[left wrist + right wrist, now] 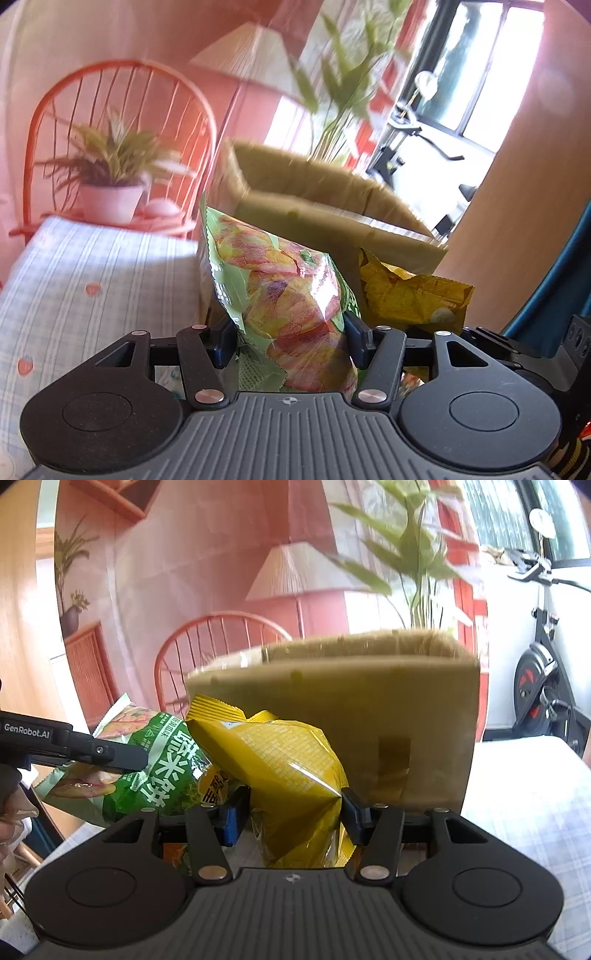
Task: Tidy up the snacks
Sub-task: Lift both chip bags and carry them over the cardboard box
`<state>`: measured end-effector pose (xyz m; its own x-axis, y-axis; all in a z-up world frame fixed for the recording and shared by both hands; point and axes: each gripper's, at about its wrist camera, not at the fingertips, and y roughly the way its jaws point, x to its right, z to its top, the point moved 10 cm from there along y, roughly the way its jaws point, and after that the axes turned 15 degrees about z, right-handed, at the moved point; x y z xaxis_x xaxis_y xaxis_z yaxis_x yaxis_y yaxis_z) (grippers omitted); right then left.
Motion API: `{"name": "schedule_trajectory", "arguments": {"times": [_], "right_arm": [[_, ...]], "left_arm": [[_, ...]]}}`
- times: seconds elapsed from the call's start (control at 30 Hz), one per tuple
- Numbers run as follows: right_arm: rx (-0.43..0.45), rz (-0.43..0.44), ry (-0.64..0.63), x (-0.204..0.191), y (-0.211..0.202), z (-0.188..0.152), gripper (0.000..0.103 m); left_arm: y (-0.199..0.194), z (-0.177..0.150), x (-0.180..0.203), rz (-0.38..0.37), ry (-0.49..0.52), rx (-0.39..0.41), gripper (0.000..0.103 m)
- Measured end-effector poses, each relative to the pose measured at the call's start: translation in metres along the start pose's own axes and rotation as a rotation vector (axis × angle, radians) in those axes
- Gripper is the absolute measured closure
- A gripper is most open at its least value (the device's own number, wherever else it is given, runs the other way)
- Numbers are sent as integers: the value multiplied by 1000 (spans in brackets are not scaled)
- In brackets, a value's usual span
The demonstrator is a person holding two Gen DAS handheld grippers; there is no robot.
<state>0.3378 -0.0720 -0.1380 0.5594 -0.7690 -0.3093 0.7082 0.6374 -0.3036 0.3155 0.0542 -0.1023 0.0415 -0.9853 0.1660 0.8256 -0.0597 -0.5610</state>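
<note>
Now | left gripper (290,341) squeezed the green bag (291,295) | right gripper (291,814) squeezed the yellow bag (280,760) | both light, puffy, crinkly, best pinched mid-bag | box (369,701) close behind

A yellow snack bag (286,775) is pinched between the fingers of the right gripper (291,814), its foil creased where the right-hand pad presses in. Just beside it on the left, touching it, a green snack bag (162,771) is clamped by the left gripper (110,757), which is seen from the side. Behind both bags an open cardboard box (369,701) is set on a pale checked cloth (524,812). An orange spindle-back chair (207,642) is seen beyond the box.
</note>
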Motion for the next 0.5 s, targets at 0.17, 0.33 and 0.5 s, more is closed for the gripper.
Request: {"name": "schedule_trajectory", "arguments": {"times": [0.17, 0.33, 0.5], "right_arm": [[69, 1, -15, 0, -14, 31, 48], [137, 5, -11, 1, -29, 64, 48], [182, 8, -14, 3, -38, 89, 48]], "left_arm": [[-18, 27, 12, -31, 4, 66, 43], [-32, 52, 26, -56, 18, 122, 42], [-45, 72, 36, -74, 22, 177, 42]]}}
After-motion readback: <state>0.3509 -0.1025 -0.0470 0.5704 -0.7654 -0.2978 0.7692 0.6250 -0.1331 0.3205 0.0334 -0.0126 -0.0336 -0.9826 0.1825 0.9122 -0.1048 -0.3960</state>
